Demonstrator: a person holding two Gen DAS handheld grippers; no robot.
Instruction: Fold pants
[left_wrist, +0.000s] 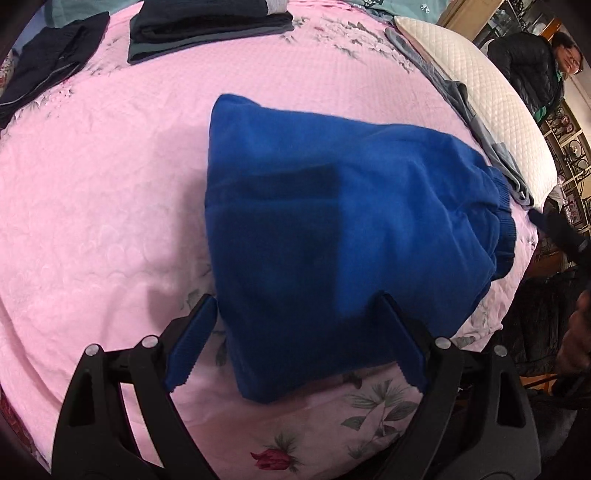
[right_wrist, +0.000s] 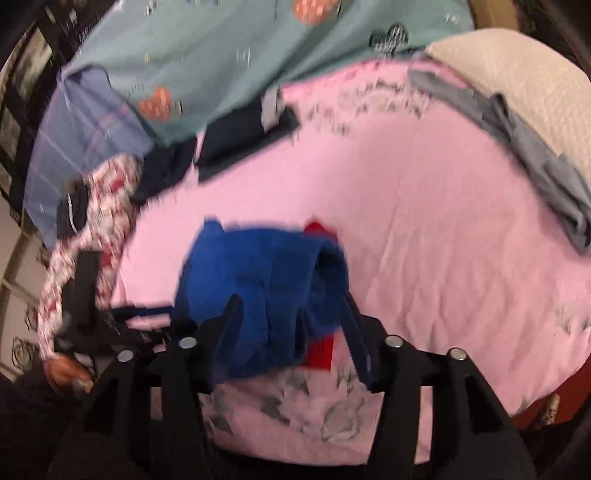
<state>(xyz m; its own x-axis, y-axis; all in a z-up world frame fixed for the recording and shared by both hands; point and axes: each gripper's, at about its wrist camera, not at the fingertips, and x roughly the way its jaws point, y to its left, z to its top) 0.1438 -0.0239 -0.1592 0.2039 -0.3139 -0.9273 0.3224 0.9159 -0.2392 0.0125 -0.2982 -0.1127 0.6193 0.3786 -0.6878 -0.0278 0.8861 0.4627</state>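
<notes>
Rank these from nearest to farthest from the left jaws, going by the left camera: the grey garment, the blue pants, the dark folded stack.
1. Blue pants: between the jaws, bed centre.
2. Grey garment: right, beside the pillow.
3. Dark folded stack: far edge, upper left.

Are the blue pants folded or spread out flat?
Folded: the blue pants lie as a compact layered bundle on the pink bedspread, no legs stretched out.

Right wrist view motion-blurred throughout, red cloth mostly hidden under bunched blue fleece pants, teal patterned bedding cut off at far edge.
</notes>
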